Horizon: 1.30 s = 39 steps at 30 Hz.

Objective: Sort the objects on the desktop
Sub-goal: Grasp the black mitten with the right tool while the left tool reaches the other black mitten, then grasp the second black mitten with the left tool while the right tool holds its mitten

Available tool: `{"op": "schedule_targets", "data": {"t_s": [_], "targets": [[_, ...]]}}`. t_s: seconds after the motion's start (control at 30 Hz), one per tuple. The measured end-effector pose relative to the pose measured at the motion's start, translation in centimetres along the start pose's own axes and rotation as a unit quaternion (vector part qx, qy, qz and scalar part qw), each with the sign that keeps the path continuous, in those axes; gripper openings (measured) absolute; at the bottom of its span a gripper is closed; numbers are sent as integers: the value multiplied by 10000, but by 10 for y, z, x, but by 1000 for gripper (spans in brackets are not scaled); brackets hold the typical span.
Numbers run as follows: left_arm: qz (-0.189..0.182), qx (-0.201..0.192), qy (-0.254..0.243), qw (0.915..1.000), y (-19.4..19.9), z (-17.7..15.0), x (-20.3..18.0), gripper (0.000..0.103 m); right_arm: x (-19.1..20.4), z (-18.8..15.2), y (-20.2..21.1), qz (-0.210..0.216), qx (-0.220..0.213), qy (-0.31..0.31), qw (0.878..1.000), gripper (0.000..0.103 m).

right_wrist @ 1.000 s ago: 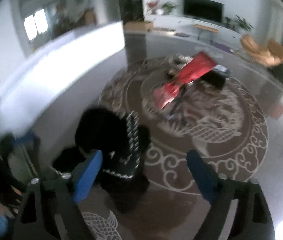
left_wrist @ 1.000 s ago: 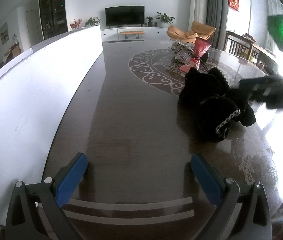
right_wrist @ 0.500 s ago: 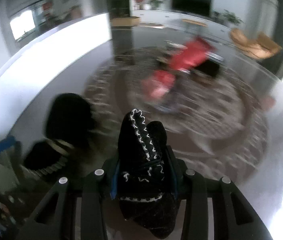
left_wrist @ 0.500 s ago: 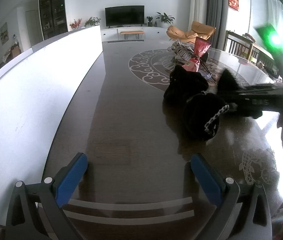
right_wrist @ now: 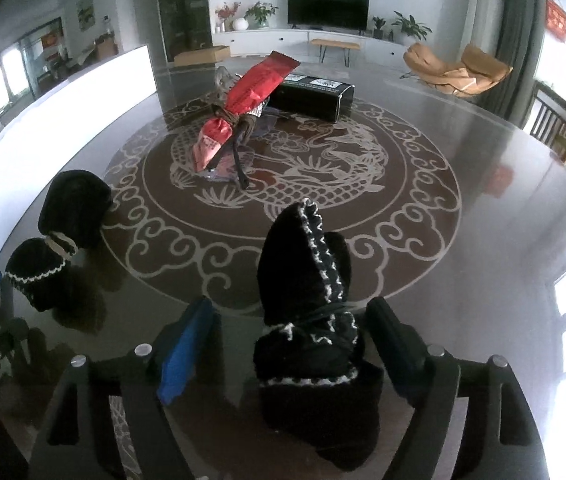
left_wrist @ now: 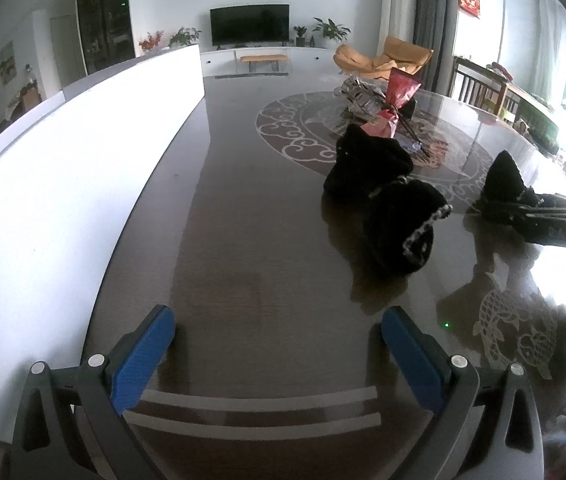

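A black knitted glove with white trim lies on the dark table between the fingers of my right gripper, which is open around it with gaps on both sides. It also shows in the left wrist view at the far right. Two more black knitted gloves lie together at the left; in the left wrist view they lie ahead and right of my left gripper, which is open and empty low over the table.
A red packet, a dark bundle and a black box lie on the dragon medallion at the table's middle. A white partition runs along the table's left edge. Chairs stand beyond the right edge.
My right gripper, shut on the trimmed glove half a second ago, has opened and the glove now rests on the table, away from the other two. The left gripper has not moved.
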<state>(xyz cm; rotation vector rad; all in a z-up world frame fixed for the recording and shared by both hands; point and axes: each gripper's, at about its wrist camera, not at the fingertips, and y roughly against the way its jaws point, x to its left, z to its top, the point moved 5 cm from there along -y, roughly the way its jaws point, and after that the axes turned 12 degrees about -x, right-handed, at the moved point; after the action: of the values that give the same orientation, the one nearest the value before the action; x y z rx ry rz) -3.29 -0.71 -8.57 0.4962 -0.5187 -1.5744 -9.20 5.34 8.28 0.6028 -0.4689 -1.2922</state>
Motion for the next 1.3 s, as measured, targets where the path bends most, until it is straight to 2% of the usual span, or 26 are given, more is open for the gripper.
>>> {"op": "schedule_targets", "data": {"t_s": [0.07,0.13,0.2,0.47,0.6,0.73,0.83,0.87,1.03,1.17,1.23,1.27,1.3], "targets": [[-42,23,-7,10000,1,-1,-2,103,3,0,-2,25,30,32,10000,86],[-108,28,18,9999,3,-2,-3,103,4,-1,-7,29,91,49,9999,97],[-191,29,69,9998,5,-2,-4,103,3,-2,-9,25,139,32,9999,102],[-406,5,261,9988,9,-2,-8,103,2,-2,-10,35,153,41,9999,103],[-672,-5,519,9964,13,1,-8,103,2,-2,-10,35,153,43,9999,103],[-1320,-170,1177,9841,25,13,0,103,2,-2,-10,36,153,45,9999,103],[-1586,-398,1595,9736,32,31,2,103,2,-2,-10,37,153,46,9999,103],[-1626,-427,1593,9728,32,36,-1,103,2,-2,-10,32,151,51,9999,103],[-1468,-221,1128,9825,10,54,-33,103,2,-2,-10,40,154,48,9999,103],[-884,413,792,9921,-38,57,-53,103,2,-2,-10,41,154,49,9999,103],[-510,620,461,9957,-54,55,-57,95,2,-2,-10,42,154,50,9999,103],[-312,524,102,9981,-56,59,-60,65,2,-2,-10,43,155,50,9999,103],[-174,498,-91,9986,-56,60,-61,46,2,-2,-10,46,156,48,9999,103]]}}
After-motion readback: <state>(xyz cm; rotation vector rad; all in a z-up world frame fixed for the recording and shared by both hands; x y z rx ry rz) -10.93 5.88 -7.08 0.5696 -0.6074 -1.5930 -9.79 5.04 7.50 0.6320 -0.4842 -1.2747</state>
